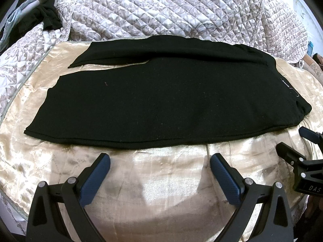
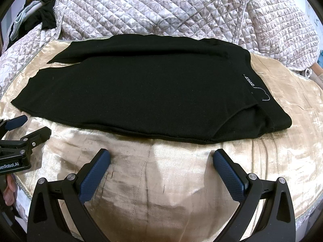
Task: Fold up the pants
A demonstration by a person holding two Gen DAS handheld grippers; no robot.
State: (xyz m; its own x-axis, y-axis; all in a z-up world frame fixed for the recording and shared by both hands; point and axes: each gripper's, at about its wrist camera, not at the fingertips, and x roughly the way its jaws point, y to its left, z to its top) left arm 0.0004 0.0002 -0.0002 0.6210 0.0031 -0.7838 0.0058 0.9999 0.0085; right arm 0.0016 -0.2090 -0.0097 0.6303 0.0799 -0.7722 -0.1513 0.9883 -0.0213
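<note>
The black pants [image 1: 161, 96] lie flat across a gold satin bedspread [image 1: 153, 185], legs to the left, waistband to the right. The left gripper [image 1: 160, 162] and right gripper [image 2: 161, 157] hover just short of the near edge, fingers spread apart, holding nothing.

L gripper [image 1: 160, 159]: blk frame, blue textured pads, silver pivot screws | R gripper [image 2: 161, 155]: same, "DAS" marking
</note>
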